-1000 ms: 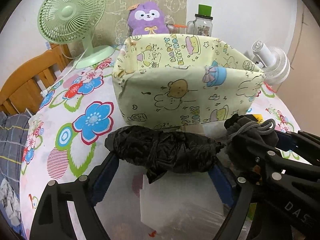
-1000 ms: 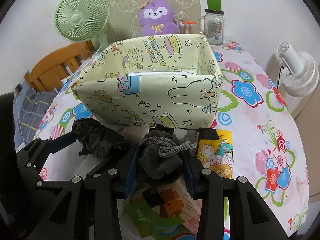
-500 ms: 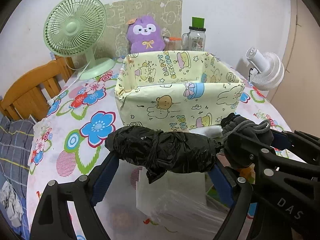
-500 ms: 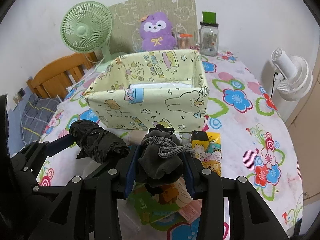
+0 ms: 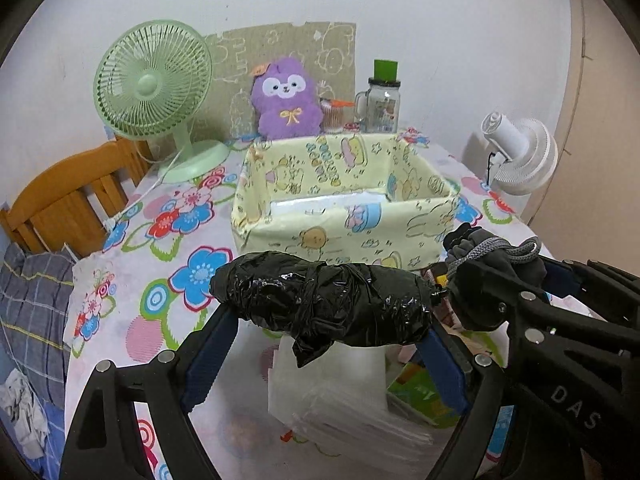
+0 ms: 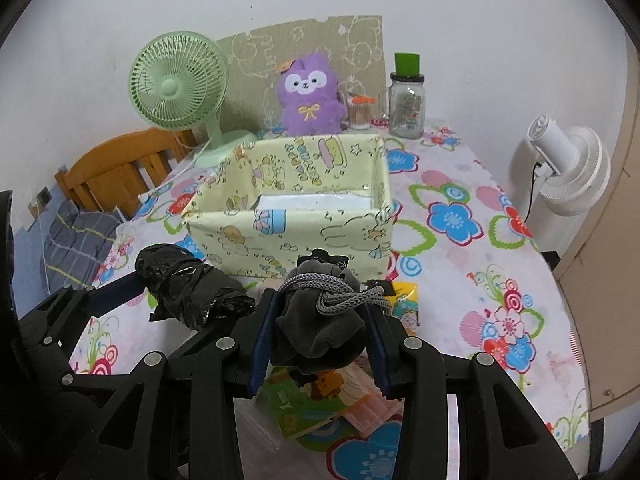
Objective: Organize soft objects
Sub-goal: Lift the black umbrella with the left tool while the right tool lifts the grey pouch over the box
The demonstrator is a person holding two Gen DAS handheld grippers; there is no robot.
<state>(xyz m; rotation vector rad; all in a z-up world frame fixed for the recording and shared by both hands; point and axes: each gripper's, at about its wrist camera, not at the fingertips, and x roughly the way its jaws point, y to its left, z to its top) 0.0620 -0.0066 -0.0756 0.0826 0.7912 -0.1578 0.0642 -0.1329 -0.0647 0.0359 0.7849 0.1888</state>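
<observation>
Soft crinkled black plastic bundle (image 5: 324, 306) spans the wide-set left gripper (image 5: 326, 332), grey drawstring pouch (image 6: 320, 320) sits clamped in the right gripper (image 6: 318, 334) — carry step, both near the yellow cartoon-print box (image 6: 288, 232); next, release inside.

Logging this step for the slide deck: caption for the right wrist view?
Right gripper grips a grey pouch before the yellow box; left holds a black bundle.

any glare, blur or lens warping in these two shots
Left wrist view: sharp, glare specks on the black plastic bundle; fisheye bends the wall edge at right, dark vignette in the corners. Right wrist view: sharp too, soft even light, matte grey drawstring pouch without glare, same warping.
</observation>
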